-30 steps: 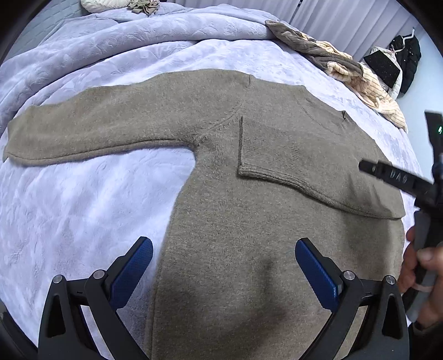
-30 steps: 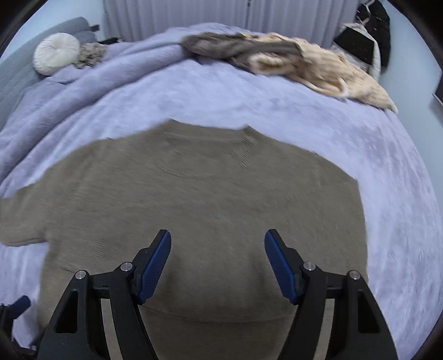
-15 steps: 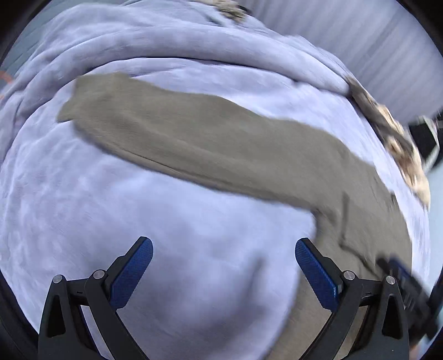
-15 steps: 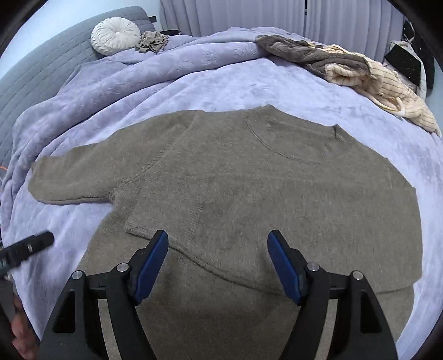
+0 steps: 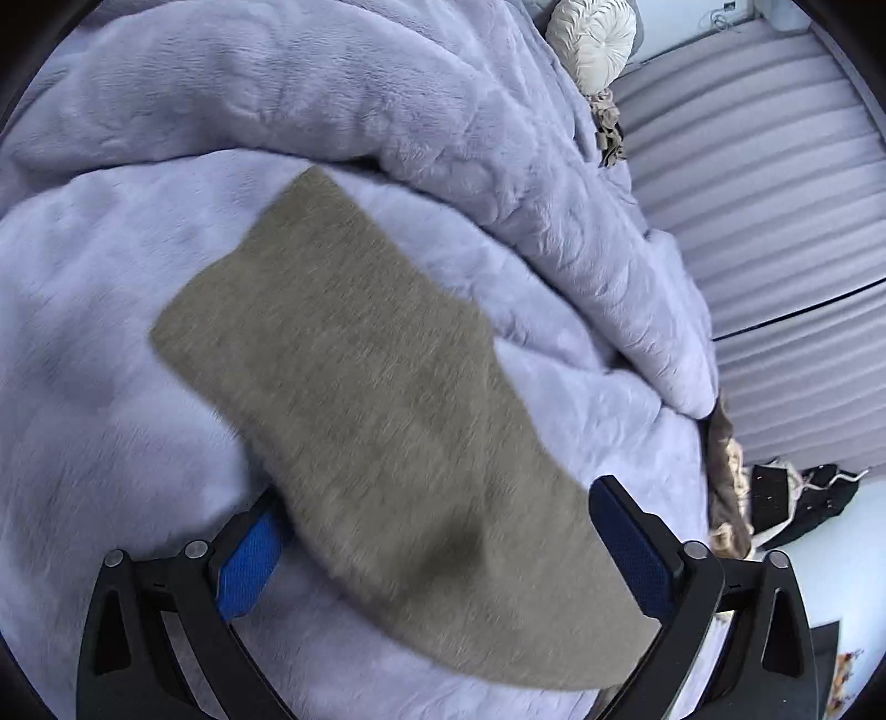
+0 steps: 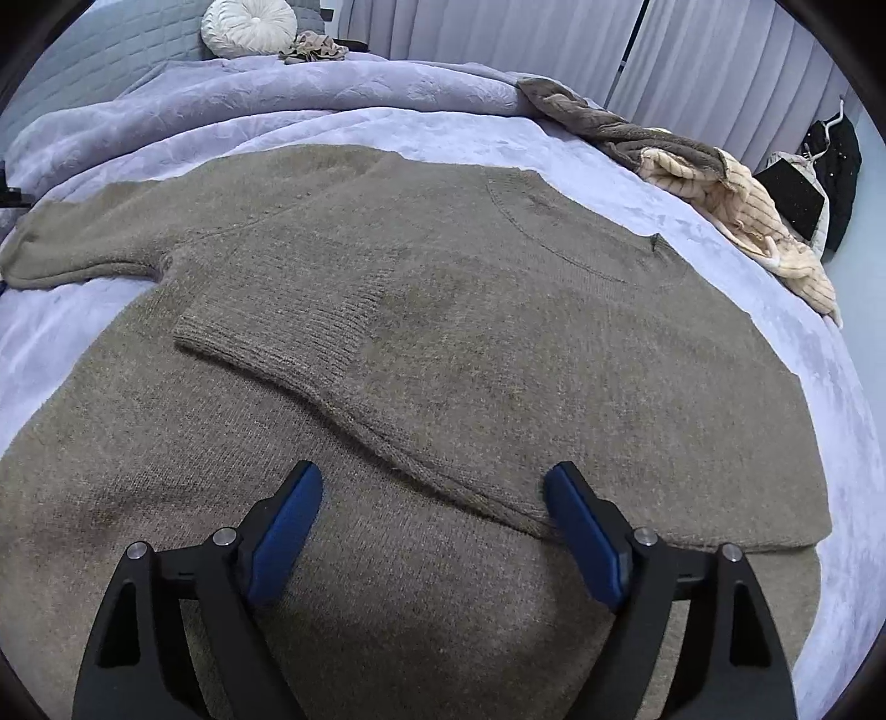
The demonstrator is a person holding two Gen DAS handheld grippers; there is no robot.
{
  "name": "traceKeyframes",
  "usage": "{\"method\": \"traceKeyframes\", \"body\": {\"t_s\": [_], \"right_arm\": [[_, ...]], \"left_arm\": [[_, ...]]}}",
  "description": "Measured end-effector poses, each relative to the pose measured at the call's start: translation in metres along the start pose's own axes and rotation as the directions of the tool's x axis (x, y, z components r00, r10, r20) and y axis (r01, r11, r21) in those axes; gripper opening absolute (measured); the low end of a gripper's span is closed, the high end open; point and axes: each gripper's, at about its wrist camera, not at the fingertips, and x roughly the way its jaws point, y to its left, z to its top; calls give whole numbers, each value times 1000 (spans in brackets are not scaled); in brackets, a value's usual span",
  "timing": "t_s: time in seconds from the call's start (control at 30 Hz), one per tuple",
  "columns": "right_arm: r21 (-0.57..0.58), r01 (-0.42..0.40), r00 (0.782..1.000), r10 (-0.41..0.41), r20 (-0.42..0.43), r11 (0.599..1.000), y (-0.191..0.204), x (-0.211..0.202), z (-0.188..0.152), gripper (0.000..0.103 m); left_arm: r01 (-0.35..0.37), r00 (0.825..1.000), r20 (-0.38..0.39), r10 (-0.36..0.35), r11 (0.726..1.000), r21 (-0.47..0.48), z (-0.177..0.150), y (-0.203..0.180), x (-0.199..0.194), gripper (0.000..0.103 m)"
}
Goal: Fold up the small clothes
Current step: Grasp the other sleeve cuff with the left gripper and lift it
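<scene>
The sweater [image 6: 443, 332] lies flat on the bed [image 6: 747, 266], 1 sleeve [image 6: 310, 343] folded across the chest, the other sleeve [image 5: 376, 399] stretched out over the blanket [image 5: 83, 387]. Left gripper [image 5: 437, 531] hangs over that outstretched sleeve, jaws spread wide; the sleeve runs between them and hides 1 tip; can't tell if it touches. Right gripper [image 6: 432, 526] hovers over the body near the folded sleeve's edge, jaws spread w/ nothing pinched, having just been opening. Pillow [image 6: 249, 25] & a clothes pile [image 6: 720, 183] sit at the far side.
</scene>
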Motion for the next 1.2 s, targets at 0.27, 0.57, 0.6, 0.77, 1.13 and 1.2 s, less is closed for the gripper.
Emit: {"method": "traceKeyframes", "body": {"t_s": [0.27, 0.57, 0.6, 0.77, 1.13, 1.2], "right_arm": [[-5, 14, 1000, -14, 5, 1000, 3, 3, 0, 87], [87, -92, 995, 95, -34, 992, -8, -15, 29, 87], [103, -99, 995, 102, -23, 990, -9, -18, 37, 88], [112, -94, 995, 98, -27, 989, -2, -14, 65, 88], [52, -99, 991, 103, -86, 994, 22, 3, 64, 87], [53, -101, 991, 105, -87, 993, 22, 2, 64, 88]], "left_arm": [[121, 988, 109, -113, 990, -73, 6, 36, -23, 12], [-34, 987, 159, 9, 988, 153, 1, -12, -40, 9], [-42, 989, 148, 18, 986, 162, 2, -13, -37, 9], [-56, 992, 118, 42, 992, 115, 8, 7, -21, 8], [193, 981, 56, -187, 972, -131, 21, 68, -4, 8], [222, 975, 55, -216, 965, -143, 25, 70, -3, 8]]}}
